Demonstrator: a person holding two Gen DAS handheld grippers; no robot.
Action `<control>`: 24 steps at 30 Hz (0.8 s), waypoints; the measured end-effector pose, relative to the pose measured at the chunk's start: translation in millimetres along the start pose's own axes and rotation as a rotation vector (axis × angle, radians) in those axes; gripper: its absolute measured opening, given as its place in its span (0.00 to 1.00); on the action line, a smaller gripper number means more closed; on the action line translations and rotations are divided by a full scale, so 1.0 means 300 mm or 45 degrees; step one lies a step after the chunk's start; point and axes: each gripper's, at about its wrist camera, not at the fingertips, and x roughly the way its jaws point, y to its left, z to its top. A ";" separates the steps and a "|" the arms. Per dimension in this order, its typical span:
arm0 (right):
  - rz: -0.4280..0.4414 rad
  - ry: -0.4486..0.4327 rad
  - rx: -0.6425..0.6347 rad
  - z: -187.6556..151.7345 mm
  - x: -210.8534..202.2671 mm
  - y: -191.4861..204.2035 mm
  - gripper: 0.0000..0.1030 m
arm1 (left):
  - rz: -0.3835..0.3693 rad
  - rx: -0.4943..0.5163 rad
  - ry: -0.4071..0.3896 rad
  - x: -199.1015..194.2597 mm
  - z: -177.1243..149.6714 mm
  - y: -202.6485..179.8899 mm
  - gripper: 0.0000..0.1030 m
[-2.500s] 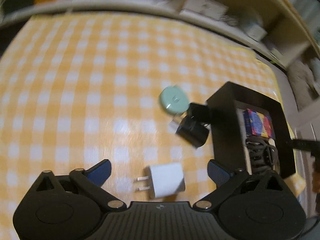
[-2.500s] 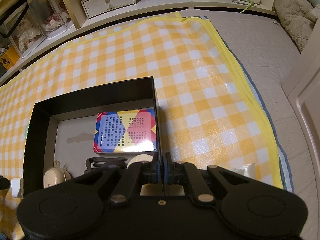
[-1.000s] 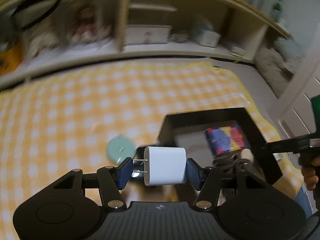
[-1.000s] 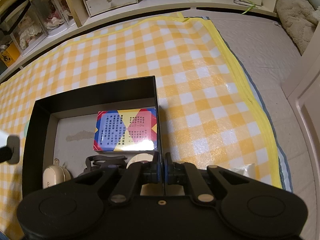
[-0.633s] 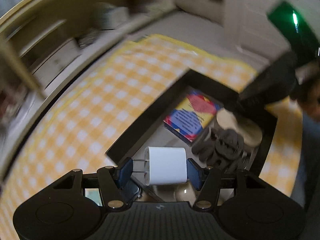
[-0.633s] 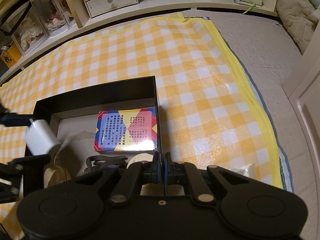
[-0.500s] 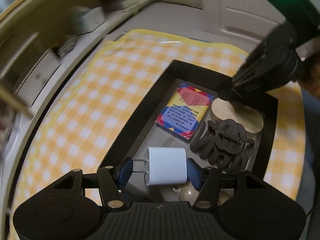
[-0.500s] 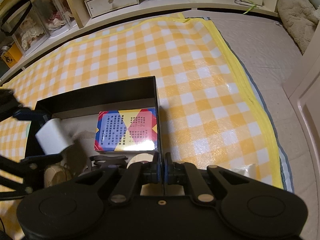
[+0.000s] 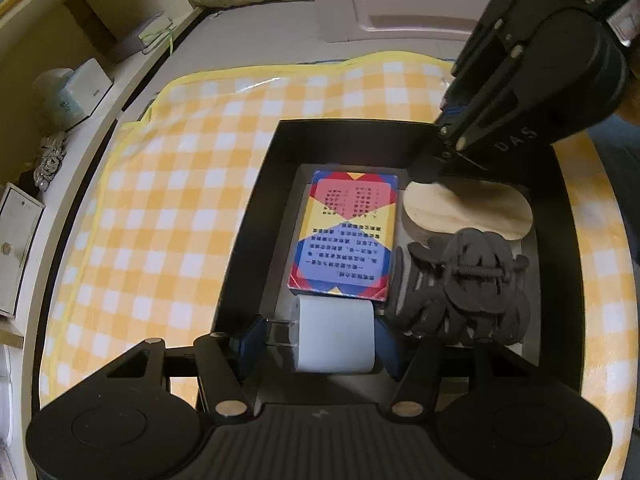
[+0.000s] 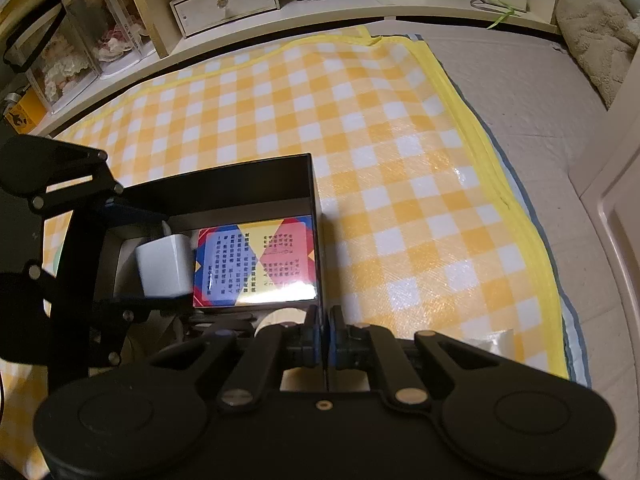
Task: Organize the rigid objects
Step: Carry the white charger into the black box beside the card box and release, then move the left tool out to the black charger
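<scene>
My left gripper (image 9: 320, 342) is shut on a white plug charger (image 9: 334, 334) and holds it inside the black box (image 9: 248, 216), next to a colourful card box (image 9: 346, 236). The charger (image 10: 164, 266) and card box (image 10: 256, 264) also show in the right wrist view. A dark hair claw (image 9: 460, 284) and a round wooden disc (image 9: 468, 210) lie in the box too. My right gripper (image 10: 323, 344) is shut on the box's near wall, at the corner by the disc.
The box stands on a yellow checked mat (image 10: 360, 128). Low shelves with a small white drawer unit (image 10: 224, 0) and doll cases run along the far side. A fluffy cushion (image 10: 596, 28) lies at the right on grey floor.
My left gripper picked the charger up from the mat, carried it over the box and lowered it inside beside the card box. The right gripper has stayed still.
</scene>
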 end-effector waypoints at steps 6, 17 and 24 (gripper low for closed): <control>0.002 0.000 0.006 0.000 -0.001 -0.001 0.06 | -0.020 -0.102 -0.066 -0.028 -0.006 0.008 0.68; 0.010 -0.001 0.020 -0.004 -0.001 -0.010 0.05 | -0.035 -0.450 -0.192 -0.167 -0.060 -0.006 0.94; 0.010 0.000 0.024 -0.004 -0.003 -0.011 0.05 | 0.011 -0.663 -0.242 -0.265 -0.111 -0.050 1.00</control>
